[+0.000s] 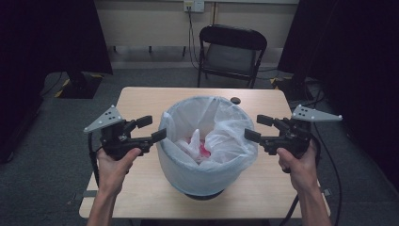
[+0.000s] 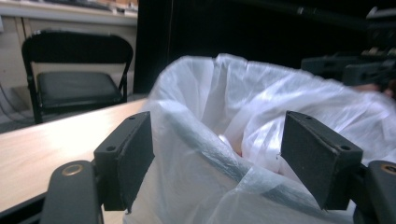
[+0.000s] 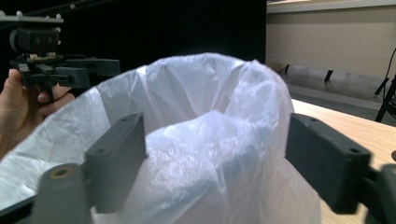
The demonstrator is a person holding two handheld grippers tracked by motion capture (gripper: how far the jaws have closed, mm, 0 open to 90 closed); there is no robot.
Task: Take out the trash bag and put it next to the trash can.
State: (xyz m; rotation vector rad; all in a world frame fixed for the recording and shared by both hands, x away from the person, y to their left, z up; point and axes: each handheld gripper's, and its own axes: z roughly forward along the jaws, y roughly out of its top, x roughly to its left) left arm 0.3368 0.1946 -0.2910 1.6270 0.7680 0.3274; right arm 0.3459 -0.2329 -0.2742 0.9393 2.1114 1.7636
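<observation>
A round bin lined with a white plastic bag (image 1: 207, 141) stands in the middle of a small wooden table (image 1: 141, 101). Something pink and white lies inside it (image 1: 200, 147). My left gripper (image 1: 151, 128) is open at the bin's left rim, and in the left gripper view its jaws straddle the bag's folded edge (image 2: 210, 140) without touching it. My right gripper (image 1: 259, 128) is open at the right rim. Its jaws stand wide on either side of the bag's bulging plastic (image 3: 210, 149). The left gripper (image 3: 70, 72) shows across the bin in the right gripper view.
A black folding chair (image 1: 232, 52) stands behind the table, with a wall socket and cables beyond it. A small dark round mark (image 1: 235, 100) sits on the table's far edge. Dark curtains hang on both sides.
</observation>
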